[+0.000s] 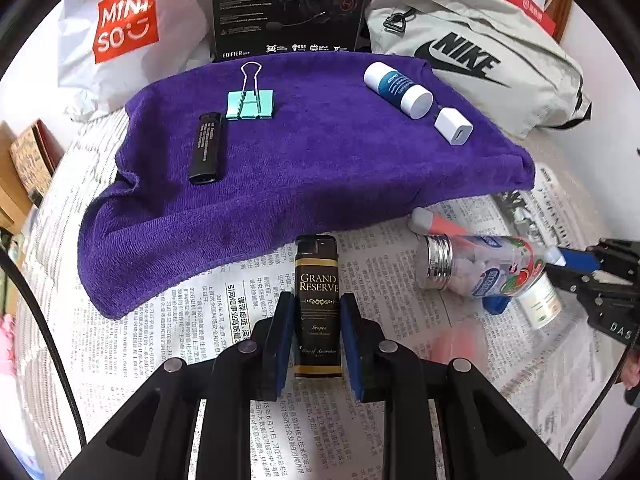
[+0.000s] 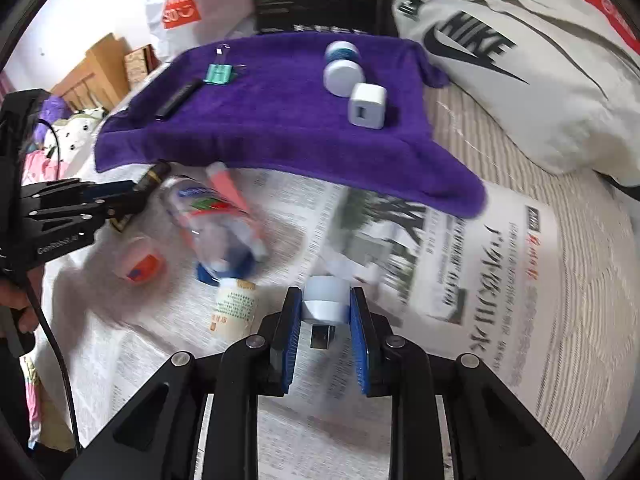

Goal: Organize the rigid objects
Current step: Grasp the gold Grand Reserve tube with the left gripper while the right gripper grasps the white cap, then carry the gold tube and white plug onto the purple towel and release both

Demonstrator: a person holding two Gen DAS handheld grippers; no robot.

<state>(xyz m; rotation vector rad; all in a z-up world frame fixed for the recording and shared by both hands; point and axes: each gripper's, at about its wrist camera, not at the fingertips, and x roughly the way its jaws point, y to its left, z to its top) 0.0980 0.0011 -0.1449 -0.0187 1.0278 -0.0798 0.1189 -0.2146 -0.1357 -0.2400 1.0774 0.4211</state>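
Pick-up step in hand, both sides at once. Left gripper [image 1: 316,328] closed on the black "Grand Reserve" lighter [image 1: 318,280], blue fingers [image 1: 282,344] pressing its two long sides, lighter lying flat on the newspaper [image 1: 208,320] just in front of the purple towel [image 1: 300,168]. Right gripper [image 2: 326,332] closed around a small white USB charger plug [image 2: 325,300], metal connector pointing back between the fingers [image 2: 290,336], plug resting on the newspaper [image 2: 500,280].

Already laid out on the towel: black lighter [image 1: 207,148], teal binder clip [image 1: 251,100], white-capped tube [image 1: 398,90], white charger cube [image 1: 454,126]. Yet to sort, on the newspaper between the grippers: clear candy bottle with metal cap [image 1: 480,264], small white bottle [image 2: 234,308], pink tube [image 1: 440,222].

Next move, probably: lift straight up without tilting, carry forward over the towel's front edge, set down in bare patches clear of neighbours — lighter perhaps beside the black one, plug near the charger cube. Risk: the lighter slipping, gripped low on its body.
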